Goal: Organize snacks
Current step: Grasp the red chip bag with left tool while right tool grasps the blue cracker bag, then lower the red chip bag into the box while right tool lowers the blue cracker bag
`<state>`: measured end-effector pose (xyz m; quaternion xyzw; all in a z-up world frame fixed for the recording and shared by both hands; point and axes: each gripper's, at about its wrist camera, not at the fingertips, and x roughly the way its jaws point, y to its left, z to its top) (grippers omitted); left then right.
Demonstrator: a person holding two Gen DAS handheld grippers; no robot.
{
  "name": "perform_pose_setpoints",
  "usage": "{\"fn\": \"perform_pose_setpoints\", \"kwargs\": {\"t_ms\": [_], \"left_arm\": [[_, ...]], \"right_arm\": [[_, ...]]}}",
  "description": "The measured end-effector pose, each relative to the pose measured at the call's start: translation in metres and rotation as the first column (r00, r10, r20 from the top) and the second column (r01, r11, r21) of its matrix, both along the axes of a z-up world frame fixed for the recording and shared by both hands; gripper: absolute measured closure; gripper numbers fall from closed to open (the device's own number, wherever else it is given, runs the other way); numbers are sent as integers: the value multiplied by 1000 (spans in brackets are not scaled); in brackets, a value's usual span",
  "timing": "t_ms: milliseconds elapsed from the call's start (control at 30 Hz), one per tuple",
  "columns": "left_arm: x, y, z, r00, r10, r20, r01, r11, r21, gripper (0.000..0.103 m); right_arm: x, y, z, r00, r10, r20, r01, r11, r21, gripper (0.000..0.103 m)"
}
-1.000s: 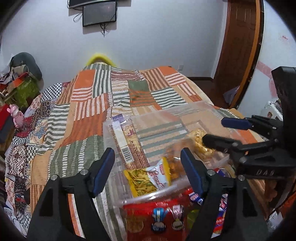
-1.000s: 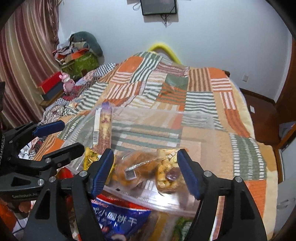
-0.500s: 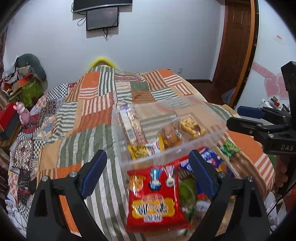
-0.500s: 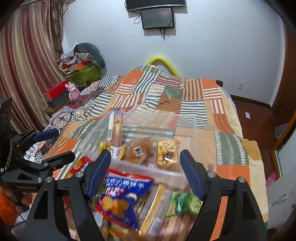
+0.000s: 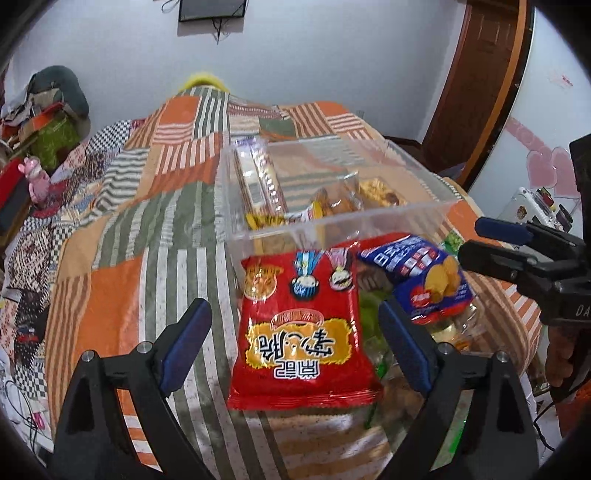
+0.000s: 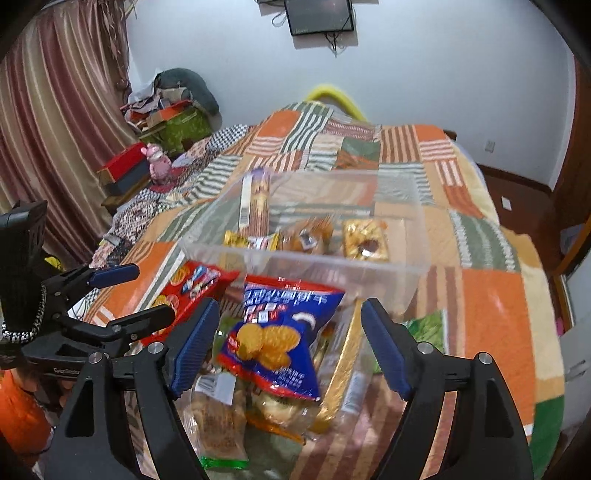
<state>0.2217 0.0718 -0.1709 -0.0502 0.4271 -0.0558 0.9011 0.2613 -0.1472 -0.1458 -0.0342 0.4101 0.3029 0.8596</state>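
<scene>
Both tools [image 5: 291, 341] [image 6: 290, 347] backed off, gaping empty; grabbing the red bag [image 5: 301, 332] could drag the blue bag [image 6: 275, 334] off the bed [image 5: 110, 295].

Patchwork quilt [image 5: 147, 206], wall screen [image 6: 320, 16], pink plush toy [image 6: 159, 160], striped curtain [image 6: 48, 122], wooden door [image 5: 476, 85].

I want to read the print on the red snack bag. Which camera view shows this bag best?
The left wrist view: the red snack bag lies flat and whole between the open left gripper. In the right wrist view, the bag is partly hidden behind that gripper.
</scene>
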Motion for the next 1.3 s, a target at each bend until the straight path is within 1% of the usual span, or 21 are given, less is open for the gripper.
{"fn": "perform_pose_setpoints", "kwargs": {"t_ms": [100, 267, 367, 567, 667, 700, 733, 833, 933, 967, 1067, 1167, 1300], "left_arm": [[3, 2, -10, 1000, 7, -26, -8, 1000, -18, 11], [10, 1, -24, 998, 13, -61, -15, 999, -38, 11], [16, 0, -32, 997, 7, -77, -10, 999, -37, 11], [20, 2, -42, 996, 1, -90, -7, 997, -71, 11], [20, 3, -45, 996, 5, -94, -12, 997, -78, 16], [20, 3, -46, 995, 2, -102, -10, 996, -85, 21], [20, 3, -47, 995, 2, -103, -11, 996, -84, 22], [18, 2, -44, 996, 3, -89, -10, 997, -77, 30], [13, 0, -40, 997, 0, -77, -5, 997, -73, 34], [11, 0, -38, 997, -1, -74, -4, 997, -72, 34], [7, -3, -33, 998, -5, -64, 1, 998, -63, 34], [3, -5, -28, 999, -7, -51, 5, 999, -52, 35], [-4, -5, -18, 1000, -3, -25, 2, 999, -38, 35]], "right_arm": [[-3, 0, -9, 1000, 2, -27, -2, 1000, -2, 26], [2, 4, -23, 997, 3, -80, -2, 1000, 5, 26], [4, 7, -28, 996, 2, -90, -2, 1000, 0, 26], [7, 11, -36, 994, 7, -106, -8, 1000, -10, 26], [8, 12, -40, 993, 13, -118, -14, 1000, -5, 29], [8, 12, -40, 992, 19, -123, -19, 1000, -2, 33], [7, 12, -41, 992, 26, -126, -26, 1000, 3, 36], [5, 13, -40, 992, 37, -119, -37, 999, 4, 40], [3, 13, -39, 993, 43, -111, -44, 999, -1, 46], [2, 13, -39, 993, 46, -107, -47, 999, -1, 47], [-2, 13, -35, 995, 46, -88, -46, 999, -4, 53], [-7, 12, -32, 997, 36, -67, -37, 999, -15, 54], [-12, 6, -28, 998, 25, -64, -26, 1000, -5, 55]]}}
